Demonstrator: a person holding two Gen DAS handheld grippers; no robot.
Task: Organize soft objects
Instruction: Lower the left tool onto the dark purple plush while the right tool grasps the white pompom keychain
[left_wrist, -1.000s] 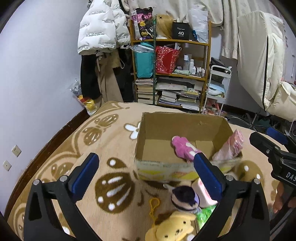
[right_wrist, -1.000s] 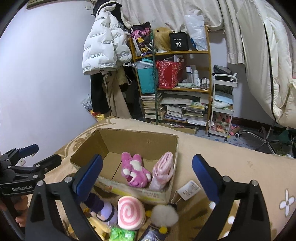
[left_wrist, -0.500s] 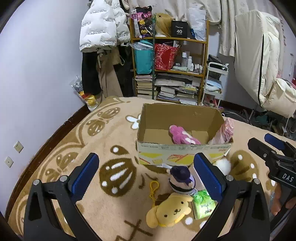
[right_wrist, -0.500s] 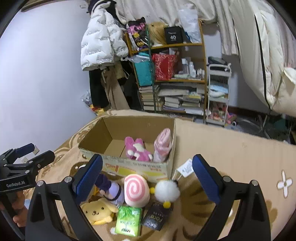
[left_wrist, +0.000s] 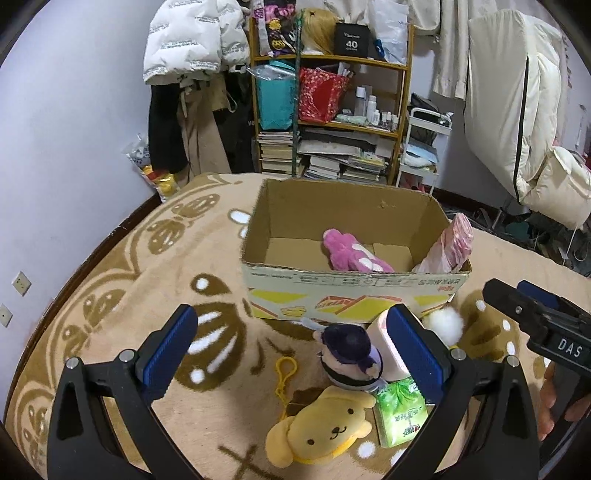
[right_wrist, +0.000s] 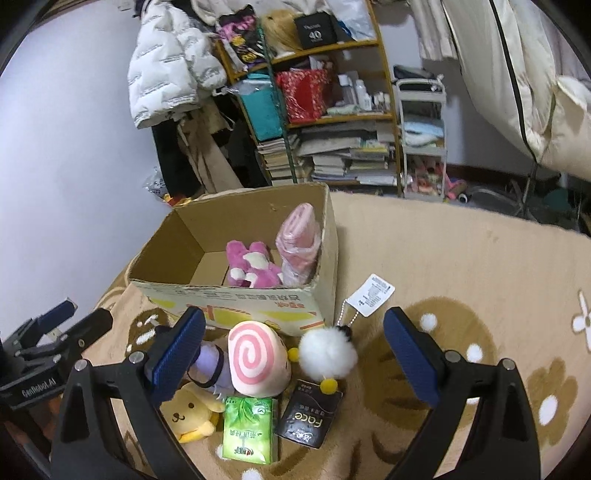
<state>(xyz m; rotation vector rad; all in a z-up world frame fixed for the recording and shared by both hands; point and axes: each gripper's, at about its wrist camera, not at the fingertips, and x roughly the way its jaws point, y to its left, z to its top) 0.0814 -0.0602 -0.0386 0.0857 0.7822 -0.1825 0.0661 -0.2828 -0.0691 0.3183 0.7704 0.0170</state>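
Observation:
A cardboard box (left_wrist: 354, 295) (right_wrist: 236, 295) stands on the rug and holds a pink plush (left_wrist: 351, 253) (right_wrist: 251, 264) and a pink wrapped roll (left_wrist: 450, 247) (right_wrist: 299, 243). In front of it lie a yellow dog plush (left_wrist: 321, 432) (right_wrist: 192, 410), a purple-capped plush (left_wrist: 351, 350) (right_wrist: 208, 363), a pink-swirl plush (right_wrist: 256, 363), a white pompom (left_wrist: 443, 325) (right_wrist: 327, 354), a green tissue pack (left_wrist: 400, 413) (right_wrist: 249, 428) and a black pack (right_wrist: 310, 419). My left gripper (left_wrist: 291, 347) and right gripper (right_wrist: 293, 350) are open and empty above these.
A shelf unit (left_wrist: 328, 110) with books and bags stands behind the box. Hanging jackets (left_wrist: 192, 40) are at its left, a white cart (right_wrist: 421, 136) at its right. The patterned rug (left_wrist: 147, 277) extends left; the purple wall (left_wrist: 55, 147) borders it.
Both grippers have pulled back and up from the box, so the toys in front of it came fully into view. Both stayed open.

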